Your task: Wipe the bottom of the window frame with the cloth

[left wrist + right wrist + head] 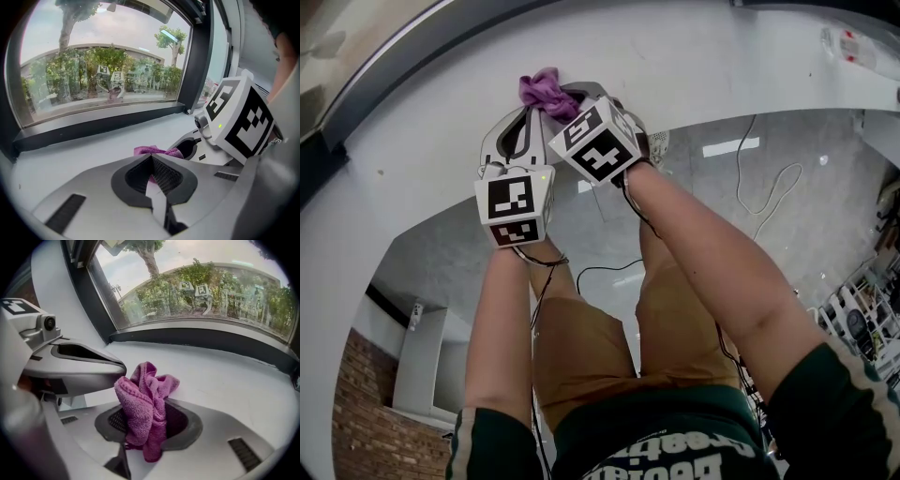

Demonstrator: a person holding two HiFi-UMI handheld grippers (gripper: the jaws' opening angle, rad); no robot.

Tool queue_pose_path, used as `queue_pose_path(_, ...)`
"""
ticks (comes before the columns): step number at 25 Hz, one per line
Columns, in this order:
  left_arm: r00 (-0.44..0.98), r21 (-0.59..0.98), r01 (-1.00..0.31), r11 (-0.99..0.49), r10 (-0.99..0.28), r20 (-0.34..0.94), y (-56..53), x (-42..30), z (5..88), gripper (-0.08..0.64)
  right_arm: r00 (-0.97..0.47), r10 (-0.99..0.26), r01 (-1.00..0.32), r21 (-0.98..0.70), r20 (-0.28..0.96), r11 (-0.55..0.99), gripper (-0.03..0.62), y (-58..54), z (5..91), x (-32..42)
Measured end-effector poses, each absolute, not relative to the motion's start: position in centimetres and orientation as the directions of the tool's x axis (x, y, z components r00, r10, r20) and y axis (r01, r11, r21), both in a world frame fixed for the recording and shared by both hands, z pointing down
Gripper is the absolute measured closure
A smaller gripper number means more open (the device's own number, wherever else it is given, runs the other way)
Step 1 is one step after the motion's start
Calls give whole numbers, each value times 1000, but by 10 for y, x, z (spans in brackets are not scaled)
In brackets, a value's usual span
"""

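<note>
Near the top middle of the head view, our left gripper (529, 111) has its jaws pressed together on nothing. Just right of it, our right gripper (143, 427) pinches the purple cloth (145, 390) tight over the white sill (234, 380). The window frame's dark bottom bar (197, 339) runs sideways, straight ahead of the cloth.

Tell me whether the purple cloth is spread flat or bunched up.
Bunched up: the cloth stands crumpled in upright folds, pinched between the jaws of the right gripper above the white sill.
</note>
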State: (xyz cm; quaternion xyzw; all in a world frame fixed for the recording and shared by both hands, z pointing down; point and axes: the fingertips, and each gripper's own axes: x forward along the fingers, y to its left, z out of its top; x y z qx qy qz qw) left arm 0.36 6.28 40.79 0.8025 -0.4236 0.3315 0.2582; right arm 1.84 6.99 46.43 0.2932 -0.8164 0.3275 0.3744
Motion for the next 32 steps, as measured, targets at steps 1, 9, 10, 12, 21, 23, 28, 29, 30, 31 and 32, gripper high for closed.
queue_pose_path(1, 425, 132, -847, -515, -506, 750, 62, 8, 408, 560, -546, -236, -727, -315, 804, 610, 425, 70, 464, 23)
queue_pose_path(9, 447, 132, -824, -551, -489, 749, 57, 40, 406, 560, -539, -264, -751, -315, 800, 580, 426, 67, 463, 55)
queue_pose_path(10, 451, 133, -820, -556, -486, 749, 57, 45, 406, 560, -537, -268, -757, -316, 800, 572, 426, 68, 463, 59)
queue_pose_path(12, 459, 135, -812, -567, -479, 748, 58, 52, 407, 560, -531, -276, -765, -314, 801, 562, 426, 68, 464, 67)
queue_pose_path(21, 481, 139, -787, -601, -456, 749, 58, 78, 404, 560, -515, -289, -782, -304, 807, 545, 426, 64, 462, 98)
queue_pose_path(23, 489, 140, -779, -612, -452, 746, 57, 85, 405, 560, -508, -294, -788, -299, 810, 538, 425, 64, 462, 107)
queue_pose_path(28, 500, 139, -767, -627, -447, 742, 52, 102, 405, 560, -500, -302, -796, -293, 812, 529, 426, 62, 462, 127)
queue_pose_path(29, 503, 140, -764, -630, -445, 741, 51, 107, 405, 560, -499, -303, -797, -293, 812, 528, 426, 62, 463, 132)
queue_pose_path(30, 507, 141, -760, -635, -442, 740, 51, 111, 404, 560, -497, -304, -799, -292, 813, 525, 426, 62, 463, 136)
queue_pose_path(31, 510, 141, -755, -640, -439, 739, 51, 115, 404, 560, -495, -306, -801, -292, 813, 522, 425, 61, 463, 140)
queue_pose_path(32, 513, 141, -751, -645, -436, 739, 50, 119, 404, 560, -493, -308, -804, -292, 813, 518, 426, 61, 463, 144)
